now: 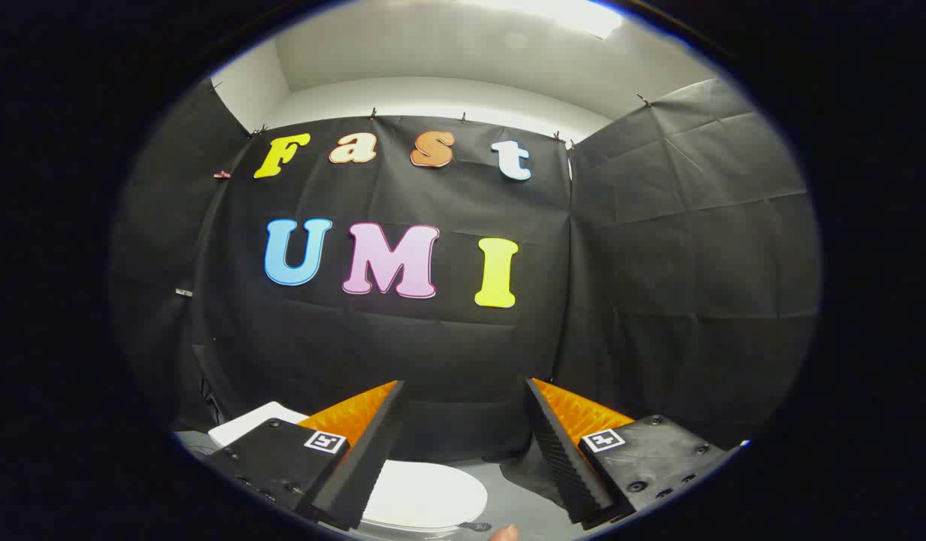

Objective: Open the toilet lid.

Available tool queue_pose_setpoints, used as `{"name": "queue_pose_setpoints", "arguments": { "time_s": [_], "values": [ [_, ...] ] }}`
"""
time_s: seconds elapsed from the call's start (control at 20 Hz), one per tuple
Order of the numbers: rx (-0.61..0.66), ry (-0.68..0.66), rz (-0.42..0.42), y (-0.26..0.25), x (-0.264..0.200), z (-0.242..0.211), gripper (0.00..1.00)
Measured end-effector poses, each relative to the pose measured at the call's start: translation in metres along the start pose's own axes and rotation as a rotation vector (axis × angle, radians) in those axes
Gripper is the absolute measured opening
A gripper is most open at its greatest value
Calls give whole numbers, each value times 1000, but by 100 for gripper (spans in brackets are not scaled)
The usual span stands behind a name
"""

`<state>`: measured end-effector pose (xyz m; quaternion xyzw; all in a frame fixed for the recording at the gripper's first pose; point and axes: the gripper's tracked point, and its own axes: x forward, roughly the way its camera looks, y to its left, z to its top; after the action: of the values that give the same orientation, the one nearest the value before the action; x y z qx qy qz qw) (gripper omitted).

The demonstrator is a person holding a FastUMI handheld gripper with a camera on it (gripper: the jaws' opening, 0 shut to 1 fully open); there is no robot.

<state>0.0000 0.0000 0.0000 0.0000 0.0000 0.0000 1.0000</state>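
the released gripper (463, 451) hovers high above the closed white oval plastic toilet lid (425, 496), its fingers spread apart and holding nothing; descending askew could miss the lid's edge.

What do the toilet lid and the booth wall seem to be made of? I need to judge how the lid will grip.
The toilet lid, below and between the open gripper fingers, looks like smooth white plastic or similar, with a soft sheen; which one is unclear. The booth wall looks like thin matte black cloth: it shows creases and fold lines.

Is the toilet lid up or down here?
Down: the toilet lid lies flat, below the open gripper, whose fingers touch nothing.
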Motion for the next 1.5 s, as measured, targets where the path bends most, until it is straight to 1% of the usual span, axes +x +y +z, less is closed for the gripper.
{"name": "queue_pose_setpoints", "arguments": {
  "time_s": [0.15, 0.25, 0.3, 0.4, 0.55, 0.65, 0.7, 0.75, 0.85, 1.05, 1.2, 1.5],
  "values": [
    [-43, -13, 10, 12, 14, 16, 98],
    [-71, -4, 0, 15, 20, 26, 98],
    [-71, 13, -8, 16, 23, 27, 98],
    [-57, 24, 5, 27, 24, 33, 98],
    [-63, -12, 25, 37, 21, 33, 98],
    [-49, -26, 15, 28, 15, 24, 98],
    [-25, -12, 4, 22, 10, 16, 98],
    [3, -1, 10, 18, 4, 12, 98],
    [22, -2, 3, 9, -4, 10, 98],
    [-29, 4, 13, -4, -10, 0, 98],
    [-39, -6, 30, -4, -10, -8, 98],
    [-63, 16, 70, 1, 1, -61, 98]
  ]
}}
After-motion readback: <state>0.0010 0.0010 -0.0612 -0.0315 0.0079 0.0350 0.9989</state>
